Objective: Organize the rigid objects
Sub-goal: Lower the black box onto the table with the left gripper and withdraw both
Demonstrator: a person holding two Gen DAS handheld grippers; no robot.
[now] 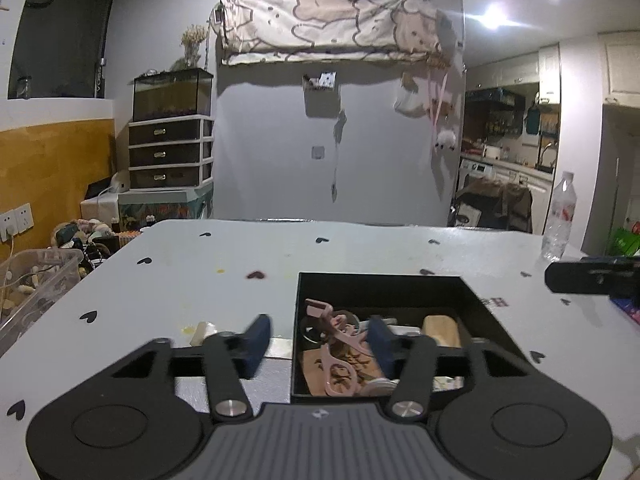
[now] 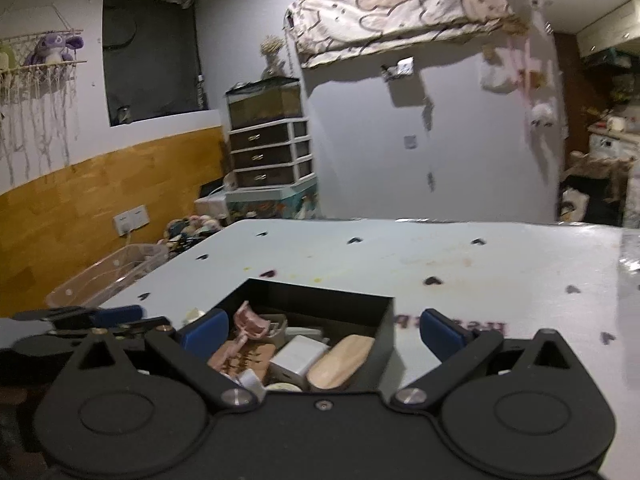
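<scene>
Table (image 1: 180,280): box (image 2: 384,320) between right tongs (image 2: 322,334) (gaping).

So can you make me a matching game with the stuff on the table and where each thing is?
Things:
1. pink scissors
2. water bottle
3. wooden brush
4. white charger block

Places:
A. standing on the table's far right edge
B. in the black box, at its left side
C. in the box, along its right wall
D. in the box's middle, just left of the wooden brush

Pairs: 1-B, 2-A, 3-C, 4-D
</scene>
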